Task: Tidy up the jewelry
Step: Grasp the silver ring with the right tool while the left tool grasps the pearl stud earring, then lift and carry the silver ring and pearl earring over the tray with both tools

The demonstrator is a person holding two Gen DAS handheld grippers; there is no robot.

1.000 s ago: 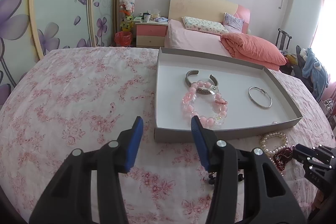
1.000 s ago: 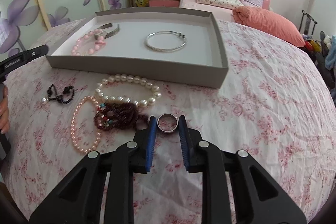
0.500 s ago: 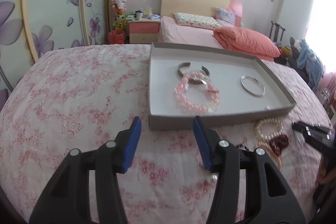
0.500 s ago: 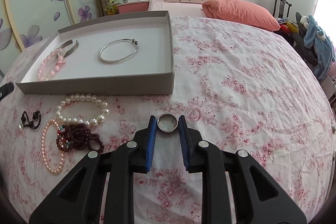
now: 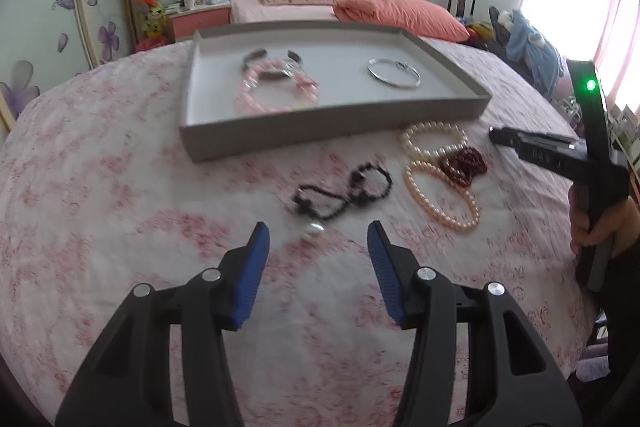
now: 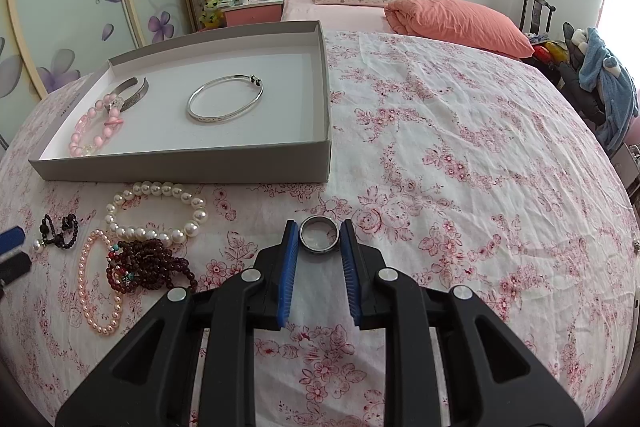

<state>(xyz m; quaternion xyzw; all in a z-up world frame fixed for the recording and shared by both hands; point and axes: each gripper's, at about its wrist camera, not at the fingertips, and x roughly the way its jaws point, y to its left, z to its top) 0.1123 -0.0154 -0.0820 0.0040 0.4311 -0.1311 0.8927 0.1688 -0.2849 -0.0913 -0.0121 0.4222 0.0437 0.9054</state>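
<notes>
From the left wrist view, a flat grey box (image 5: 320, 131) sits on a cloth with pink flowers (image 5: 100, 187); inside it lie a pink bead bracelet (image 5: 276, 93), a dark metal cuff (image 5: 272, 61) and a thin silver bangle (image 5: 394, 74); in front of the box, on the cloth, are a black bead string (image 5: 340, 193) with one white pearl (image 5: 313, 229), a white pearl bracelet (image 5: 434, 141), a peach pearl loop (image 5: 440, 199) and a heap of dark red beads (image 5: 464, 165); the left gripper (image 5: 318, 245) has its blue fingers apart with nothing between them, just above the pearl; the right gripper (image 5: 520, 143) shows at the right edge, held by a hand (image 5: 604, 223). From the right wrist view, the same box (image 6: 180, 167) holds the pink bracelet (image 6: 96, 131), the cuff (image 6: 134, 93) and the bangle (image 6: 226, 99); the right gripper (image 6: 319, 243) has its fingers pressed on a shiny silver ring (image 6: 319, 235), wide and round, lifted over the cloth near the box's right corner; the white pearls (image 6: 160, 211), red beads (image 6: 148, 265), peach pearls (image 6: 98, 283) and black string (image 6: 60, 231) lie to its left.
</notes>
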